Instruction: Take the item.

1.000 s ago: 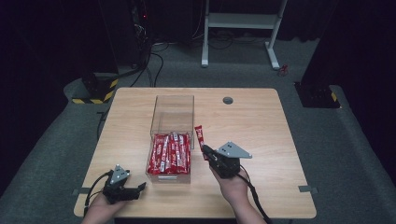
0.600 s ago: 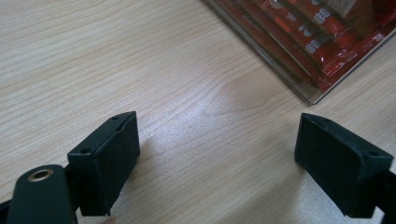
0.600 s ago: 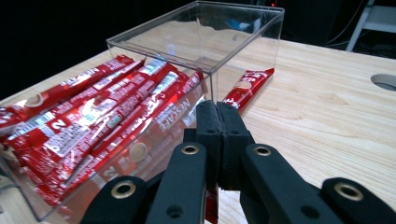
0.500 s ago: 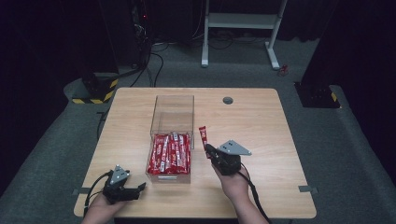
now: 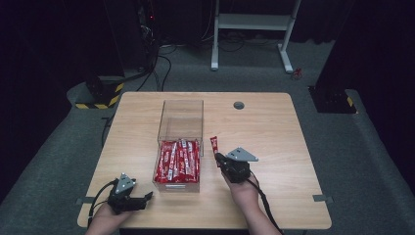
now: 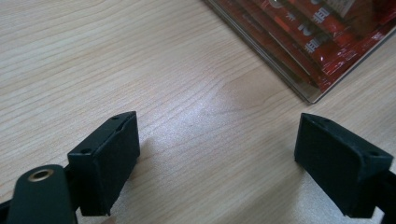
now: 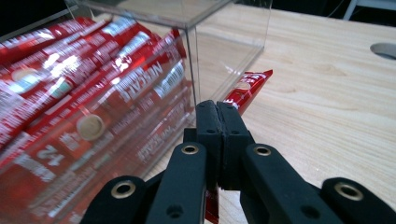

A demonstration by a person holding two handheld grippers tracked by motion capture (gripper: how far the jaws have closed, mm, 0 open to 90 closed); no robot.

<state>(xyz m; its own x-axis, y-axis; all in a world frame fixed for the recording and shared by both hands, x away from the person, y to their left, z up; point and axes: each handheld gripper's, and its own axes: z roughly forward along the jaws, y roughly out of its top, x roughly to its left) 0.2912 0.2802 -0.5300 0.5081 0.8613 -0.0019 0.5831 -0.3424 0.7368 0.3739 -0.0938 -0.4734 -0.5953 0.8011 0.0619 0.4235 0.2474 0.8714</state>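
Fingers of the right gripper (image 5: pixel 219 155) clamp one red sachet (image 5: pixel 214 145) just beside the clear box's (image 5: pixel 179 113) right wall, low over the table (image 5: pixel 274 127). More red sachets (image 5: pixel 178 160) crowd the box's near end. At the table's near left edge, the left gripper (image 5: pixel 147 197) rests, fingers (image 6: pixel 105 161) spread wide over bare wood, near the box's corner.

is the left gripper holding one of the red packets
No, the left gripper has its jaws wide open over bare table, with nothing between them.
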